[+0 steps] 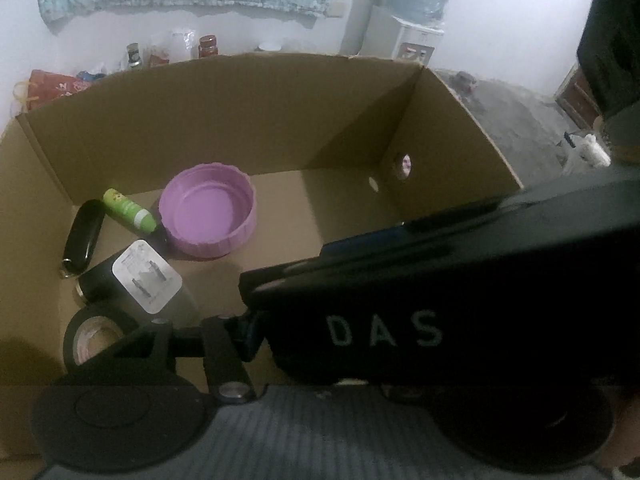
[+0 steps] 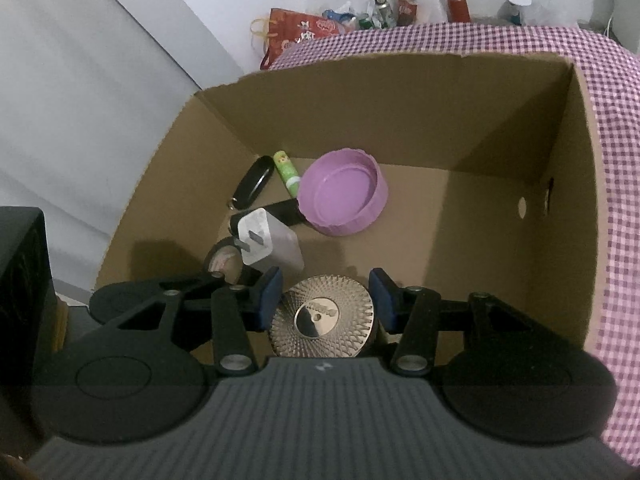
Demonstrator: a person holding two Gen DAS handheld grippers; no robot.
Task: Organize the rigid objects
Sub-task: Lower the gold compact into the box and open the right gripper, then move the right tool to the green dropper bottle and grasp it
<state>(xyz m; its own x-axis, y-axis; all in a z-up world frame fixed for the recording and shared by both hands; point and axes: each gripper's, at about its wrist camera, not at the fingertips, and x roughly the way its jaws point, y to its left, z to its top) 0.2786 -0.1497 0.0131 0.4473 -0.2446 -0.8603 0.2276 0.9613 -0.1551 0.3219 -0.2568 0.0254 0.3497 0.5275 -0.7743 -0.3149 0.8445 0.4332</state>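
An open cardboard box [image 1: 280, 92] [image 2: 400, 92] lies below both grippers. My left gripper [image 1: 320, 344] is shut on a black box lettered "DAS" [image 1: 440, 288], held tilted over the carton's near right corner; its right finger is hidden behind that box. In the right wrist view, my right gripper [image 2: 326, 300] is shut on a round ridged metal disc [image 2: 322, 316], with a blue pad at each side, just above the carton's near floor. On the carton floor lie a purple lid [image 1: 208, 212] [image 2: 344, 196], a green tube [image 1: 128, 210], a black key fob [image 1: 82, 236], a white plug adapter [image 2: 268, 246] and a tape roll [image 1: 94, 336].
The carton stands on a pink checked cloth [image 2: 612, 160]. Behind it are a red bag [image 2: 300, 28], bottles and jars [image 2: 456, 2]. A water dispenser [image 1: 408, 36] stands at the back right. The carton's right half floor is bare cardboard.
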